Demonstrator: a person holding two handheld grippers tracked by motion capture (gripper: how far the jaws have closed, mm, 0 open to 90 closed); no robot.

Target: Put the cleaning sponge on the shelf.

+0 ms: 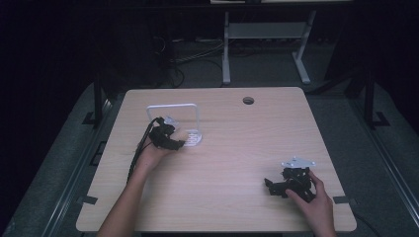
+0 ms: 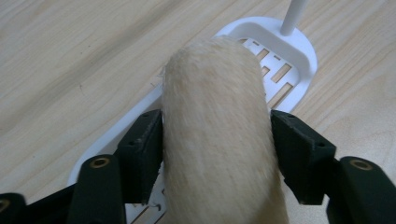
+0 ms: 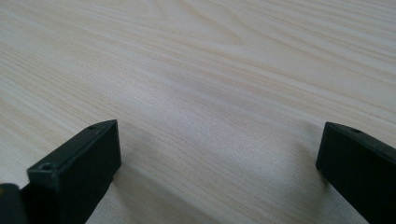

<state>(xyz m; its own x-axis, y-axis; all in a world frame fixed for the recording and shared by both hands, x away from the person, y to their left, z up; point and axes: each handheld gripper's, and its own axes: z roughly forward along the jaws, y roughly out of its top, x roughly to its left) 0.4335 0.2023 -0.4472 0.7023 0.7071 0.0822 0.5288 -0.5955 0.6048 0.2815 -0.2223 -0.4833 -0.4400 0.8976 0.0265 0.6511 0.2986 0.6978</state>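
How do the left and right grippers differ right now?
The left gripper has a fuzzy cream roll between its jaws, over the white rack; the right gripper has nothing between its jaws, just bare table. In the high view the left is at the rack, the right near the table's front right corner. Both have black jaws.

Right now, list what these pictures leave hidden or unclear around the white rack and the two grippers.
- Cream fuzzy roll: its near end is cut off by the bottom edge of the left gripper view.
- White rack: the roll hides much of its slotted base.
- Left gripper: too small and dark in the high view.
- Right gripper: only jaw tips visible, apart over bare table.
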